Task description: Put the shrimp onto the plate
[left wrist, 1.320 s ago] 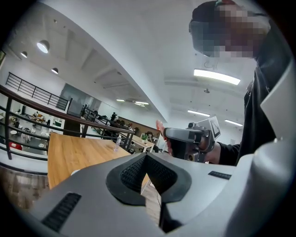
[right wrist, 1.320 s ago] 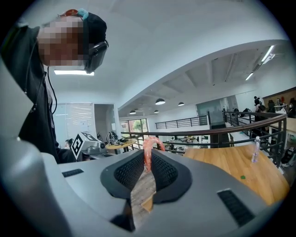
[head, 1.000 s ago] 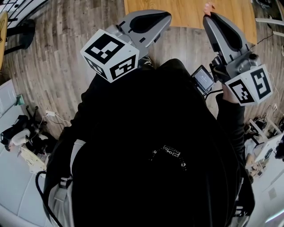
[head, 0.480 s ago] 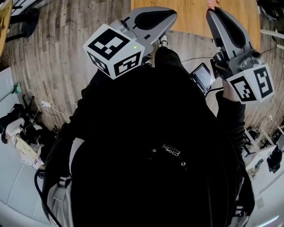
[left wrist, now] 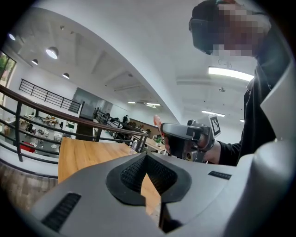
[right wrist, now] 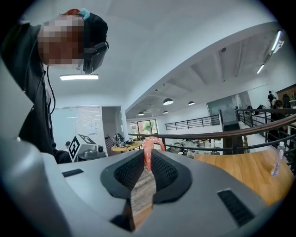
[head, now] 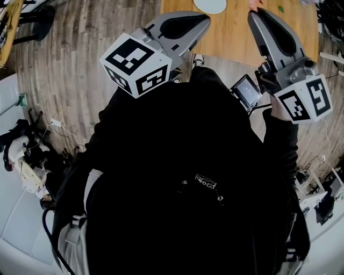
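Observation:
A pink curved shrimp (right wrist: 148, 149) sticks up from between the pads of my right gripper (right wrist: 149, 156), which is shut on it. In the head view the shrimp (head: 252, 5) shows as a pink tip at the front of the right gripper (head: 253, 14), above the near part of the wooden table (head: 236, 32). A pale round plate (head: 210, 5) lies on the table at the top edge, left of the shrimp. My left gripper (head: 205, 19) is held level beside it, shut with nothing between its jaws (left wrist: 146, 156). From the left gripper view, the right gripper (left wrist: 189, 138) holds the shrimp (left wrist: 157, 122) upward.
A small green item (head: 280, 8) lies on the table right of the shrimp. A clear bottle (right wrist: 277, 160) stands on the tabletop. A small screen (head: 246, 91) hangs near the person's right hand. Cables and gear (head: 27, 156) litter the floor at left.
The head view has moved forward: more of the table and now the plate show at the top. Both grippers keep their pose, the shrimp still in the right one.

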A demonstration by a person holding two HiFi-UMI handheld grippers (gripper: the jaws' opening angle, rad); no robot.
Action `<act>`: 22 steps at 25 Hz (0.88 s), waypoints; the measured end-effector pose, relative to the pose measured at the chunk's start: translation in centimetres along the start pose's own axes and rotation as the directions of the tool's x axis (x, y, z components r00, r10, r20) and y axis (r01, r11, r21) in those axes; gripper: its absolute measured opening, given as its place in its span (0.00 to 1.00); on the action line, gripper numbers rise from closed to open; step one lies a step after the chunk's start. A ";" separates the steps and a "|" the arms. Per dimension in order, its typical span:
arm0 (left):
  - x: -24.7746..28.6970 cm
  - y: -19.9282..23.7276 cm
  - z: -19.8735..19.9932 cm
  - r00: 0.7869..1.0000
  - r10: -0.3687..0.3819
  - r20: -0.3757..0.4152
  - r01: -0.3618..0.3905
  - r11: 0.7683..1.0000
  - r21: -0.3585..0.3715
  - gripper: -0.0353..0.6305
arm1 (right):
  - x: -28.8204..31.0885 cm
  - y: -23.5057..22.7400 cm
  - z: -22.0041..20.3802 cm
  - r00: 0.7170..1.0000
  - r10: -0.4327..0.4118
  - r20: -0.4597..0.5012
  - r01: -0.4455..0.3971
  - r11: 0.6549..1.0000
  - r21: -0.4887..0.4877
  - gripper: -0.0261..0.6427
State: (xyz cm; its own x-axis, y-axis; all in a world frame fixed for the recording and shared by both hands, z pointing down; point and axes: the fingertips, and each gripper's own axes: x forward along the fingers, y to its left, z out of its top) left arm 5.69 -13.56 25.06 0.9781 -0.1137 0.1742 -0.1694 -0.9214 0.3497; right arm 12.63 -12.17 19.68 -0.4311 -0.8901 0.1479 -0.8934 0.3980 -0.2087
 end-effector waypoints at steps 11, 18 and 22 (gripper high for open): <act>5.3 1.7 1.2 0.997 0.060 -0.037 -0.060 0.998 -0.001 0.05 | 1.0 -6.3 0.7 0.997 0.081 -0.007 -0.081 0.996 0.025 0.13; 7.4 4.4 2.6 0.993 0.112 -0.045 -0.112 0.994 -0.007 0.05 | 3.2 -9.2 1.5 0.992 0.128 0.004 -0.128 0.991 0.043 0.13; 8.5 5.6 3.2 0.990 0.127 -0.056 -0.128 0.992 -0.010 0.05 | 4.2 -11.1 1.7 0.990 0.140 0.009 -0.141 0.988 0.059 0.13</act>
State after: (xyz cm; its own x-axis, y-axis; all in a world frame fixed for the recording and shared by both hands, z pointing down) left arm 13.47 -20.91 25.58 0.9404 -0.2085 0.2686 -0.2938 -0.8958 0.3335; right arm 20.95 -20.72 21.01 -0.5511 -0.8274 0.1085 -0.8147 0.5054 -0.2842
